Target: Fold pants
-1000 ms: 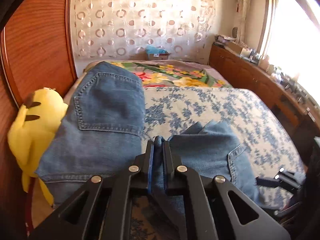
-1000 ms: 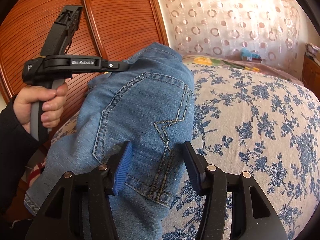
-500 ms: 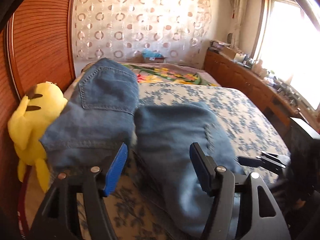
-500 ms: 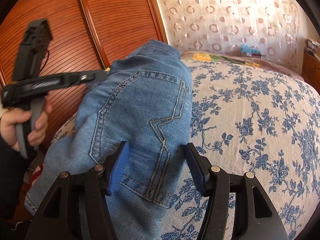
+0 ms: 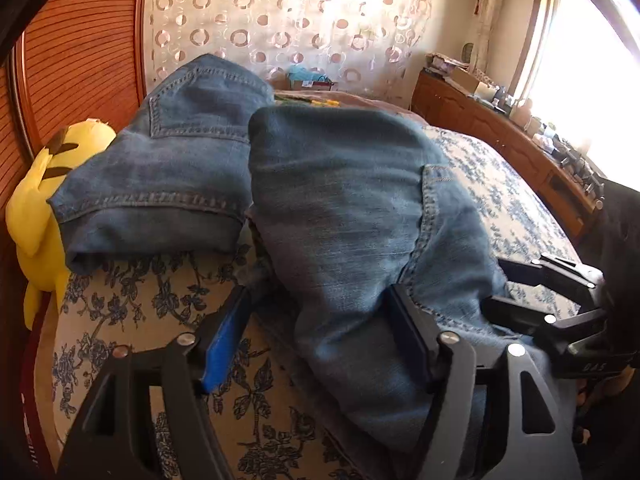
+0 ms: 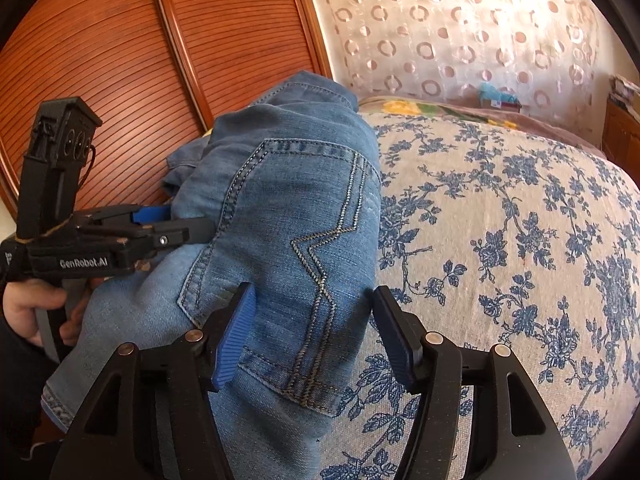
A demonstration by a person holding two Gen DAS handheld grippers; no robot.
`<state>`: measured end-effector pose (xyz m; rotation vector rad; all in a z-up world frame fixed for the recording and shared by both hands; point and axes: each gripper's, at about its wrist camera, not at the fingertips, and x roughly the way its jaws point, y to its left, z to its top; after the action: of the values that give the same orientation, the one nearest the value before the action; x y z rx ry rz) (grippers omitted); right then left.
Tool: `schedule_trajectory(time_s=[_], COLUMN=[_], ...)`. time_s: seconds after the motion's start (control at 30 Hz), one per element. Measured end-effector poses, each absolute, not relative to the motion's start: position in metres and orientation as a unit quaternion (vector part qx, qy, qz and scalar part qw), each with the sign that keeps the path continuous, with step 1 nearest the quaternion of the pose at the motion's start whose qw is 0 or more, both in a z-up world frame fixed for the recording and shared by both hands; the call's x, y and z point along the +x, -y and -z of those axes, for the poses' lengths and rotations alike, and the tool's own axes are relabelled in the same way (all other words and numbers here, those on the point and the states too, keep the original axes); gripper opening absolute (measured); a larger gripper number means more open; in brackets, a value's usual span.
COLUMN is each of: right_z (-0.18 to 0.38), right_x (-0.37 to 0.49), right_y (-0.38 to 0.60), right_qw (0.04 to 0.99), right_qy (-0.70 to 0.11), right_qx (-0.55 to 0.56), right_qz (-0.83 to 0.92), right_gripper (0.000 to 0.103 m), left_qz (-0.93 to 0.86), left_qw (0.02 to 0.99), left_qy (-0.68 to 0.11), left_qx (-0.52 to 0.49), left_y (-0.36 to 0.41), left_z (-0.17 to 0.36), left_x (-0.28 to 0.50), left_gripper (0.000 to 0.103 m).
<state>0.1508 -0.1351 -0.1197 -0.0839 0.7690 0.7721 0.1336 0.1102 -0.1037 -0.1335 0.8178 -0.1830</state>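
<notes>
The jeans (image 5: 352, 208) lay folded on the bed (image 6: 500, 240), which had a cover with blue flowers, close to the bed's near edge. Beside them, against the wooden wardrobe (image 6: 140, 60), sat a yellow plush toy (image 5: 36, 200), touching another folded pair of jeans (image 5: 168, 168) that lay just left of the first pair. A wooden sideboard (image 5: 500, 132) with small things stood under the bright window on the far side. The left gripper (image 5: 320, 334) had just been opening its fingers; they stood apart, with denim between them but not pressed. The right gripper (image 6: 316, 332) had also been opening slowly, and its fingers stood apart around the pocket part of the jeans without squeezing it.
</notes>
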Motion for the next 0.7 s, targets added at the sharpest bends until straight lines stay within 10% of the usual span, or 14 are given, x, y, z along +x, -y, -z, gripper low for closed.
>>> schedule_trajectory(time_s=[0.7], right_z=[0.126], right_x=[0.162], right_y=[0.132], right_qw=[0.837], right_qy=[-0.401], right_qx=[-0.027], right_qz=[-0.372], right_gripper=[0.063], left_qz=[0.112], left_qw=[0.898], left_qy=[-0.412], left_qx=[-0.106], left_y=[-0.124], left_z=[0.121], left_x=[0.141], left_gripper=[0.081])
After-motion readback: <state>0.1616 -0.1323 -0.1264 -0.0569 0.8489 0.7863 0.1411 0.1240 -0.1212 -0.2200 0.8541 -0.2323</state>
